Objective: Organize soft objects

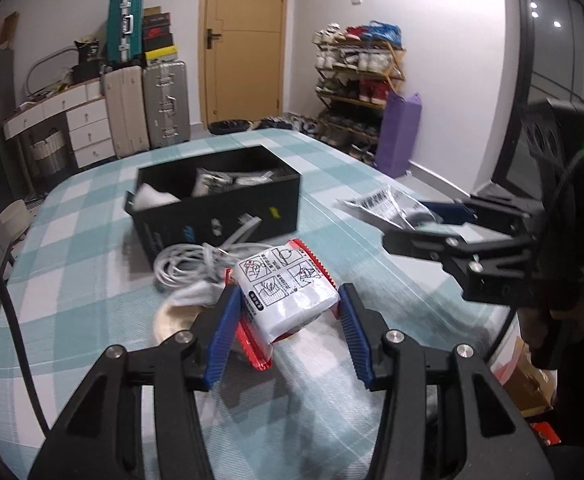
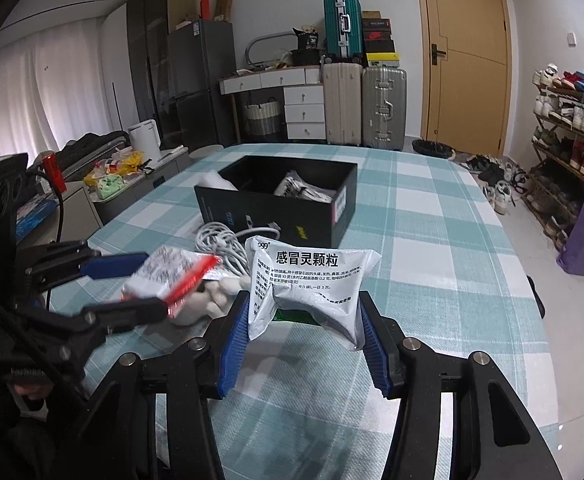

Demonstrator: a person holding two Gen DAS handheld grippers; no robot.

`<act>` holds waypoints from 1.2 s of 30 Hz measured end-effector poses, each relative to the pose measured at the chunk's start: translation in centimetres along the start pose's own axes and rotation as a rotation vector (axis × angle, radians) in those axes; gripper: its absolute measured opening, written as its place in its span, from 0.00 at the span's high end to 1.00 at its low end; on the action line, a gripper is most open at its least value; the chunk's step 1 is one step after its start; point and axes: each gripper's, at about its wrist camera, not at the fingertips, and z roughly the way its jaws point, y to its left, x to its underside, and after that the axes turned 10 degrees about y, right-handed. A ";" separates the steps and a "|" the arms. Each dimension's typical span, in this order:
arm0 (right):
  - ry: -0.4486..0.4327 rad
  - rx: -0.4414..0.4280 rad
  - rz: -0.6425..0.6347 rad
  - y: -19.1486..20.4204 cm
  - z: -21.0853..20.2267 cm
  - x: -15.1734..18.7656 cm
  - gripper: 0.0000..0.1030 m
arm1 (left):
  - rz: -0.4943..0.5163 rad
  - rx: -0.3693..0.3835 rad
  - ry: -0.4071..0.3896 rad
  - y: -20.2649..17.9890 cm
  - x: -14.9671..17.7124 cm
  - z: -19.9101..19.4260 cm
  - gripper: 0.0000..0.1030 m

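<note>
In the left wrist view my left gripper (image 1: 288,291) is shut on a white packet with red toothed edges (image 1: 292,276), lifted off the teal checked tablecloth (image 1: 91,280). Behind it stands an open black box (image 1: 227,208) with packets inside. My right gripper (image 1: 408,222) at the right holds a silver sachet (image 1: 388,202). In the right wrist view my right gripper (image 2: 304,300) is shut on that silver sachet (image 2: 316,276), printed with black text. My left gripper (image 2: 153,280) at the left grips the red-edged packet (image 2: 163,272). The black box (image 2: 275,204) is straight ahead.
A coiled white cable (image 1: 187,264) lies in front of the box, with a white soft lump (image 2: 207,300) beside it. A green item (image 2: 296,316) shows under the sachet. Suitcases (image 2: 364,108), drawers and a shoe rack (image 2: 568,128) stand beyond the table.
</note>
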 end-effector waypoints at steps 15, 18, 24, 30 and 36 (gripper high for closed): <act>-0.046 -0.045 -0.023 1.7 0.5 -3.5 0.50 | -0.097 -0.067 -0.058 4.4 -3.0 -0.9 0.52; -0.053 -0.052 -0.032 1.9 0.8 -4.3 0.50 | -0.097 -0.081 -0.061 4.7 -3.7 -0.6 0.52; -0.060 -0.059 -0.046 2.0 1.5 -6.1 0.50 | -0.101 -0.097 -0.070 5.7 -5.0 0.0 0.52; -0.062 -0.059 -0.048 2.0 2.5 -7.6 0.50 | -0.099 -0.107 -0.070 6.6 -6.2 0.6 0.52; -0.053 -0.055 -0.049 1.8 3.3 -8.6 0.50 | -0.106 -0.113 -0.054 7.5 -7.1 1.7 0.52</act>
